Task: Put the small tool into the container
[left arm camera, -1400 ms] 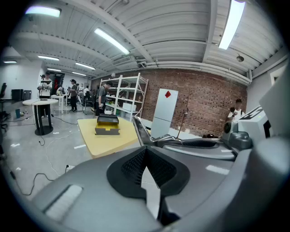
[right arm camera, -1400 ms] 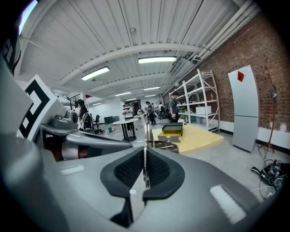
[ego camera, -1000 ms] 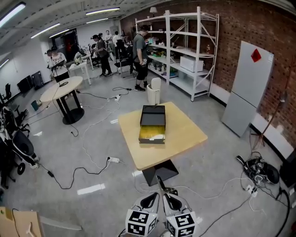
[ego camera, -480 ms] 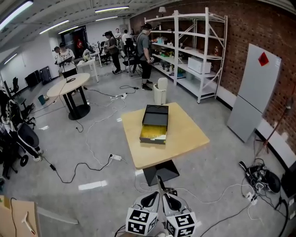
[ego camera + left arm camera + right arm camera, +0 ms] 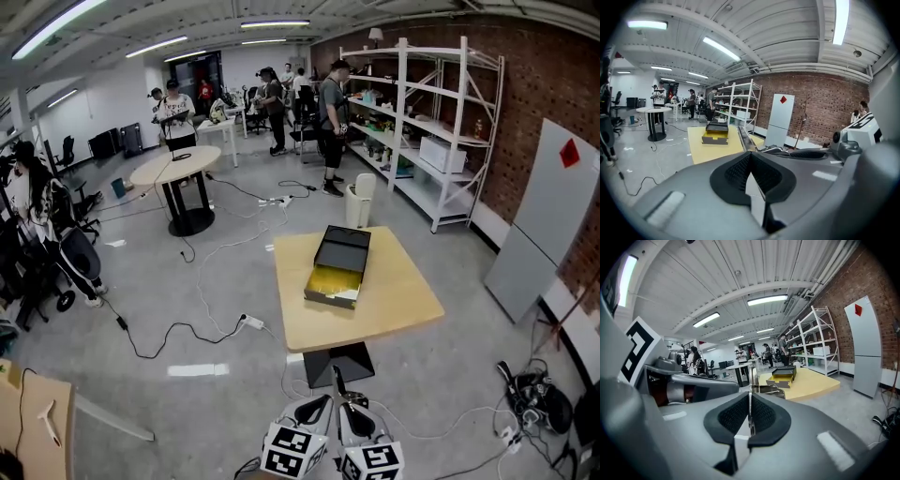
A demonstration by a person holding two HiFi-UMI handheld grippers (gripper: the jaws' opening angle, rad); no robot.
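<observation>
Both are closed: the left gripper (image 5: 749, 154) empty, the right gripper (image 5: 750, 397) pinching a slim metal tool (image 5: 750, 380) whose length points ahead at the open black-and-yellow box (image 5: 339, 270), well apart on the wooden table (image 5: 398, 295).

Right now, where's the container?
Head view, centre: the container lies open on the middle of the wooden table, with the white bin on the floor just beyond.

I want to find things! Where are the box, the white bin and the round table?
box (image 5: 330, 282): head view, its yellow inside.
white bin (image 5: 360, 202): head view, its side.
round table (image 5: 175, 168): head view, its top.
</observation>
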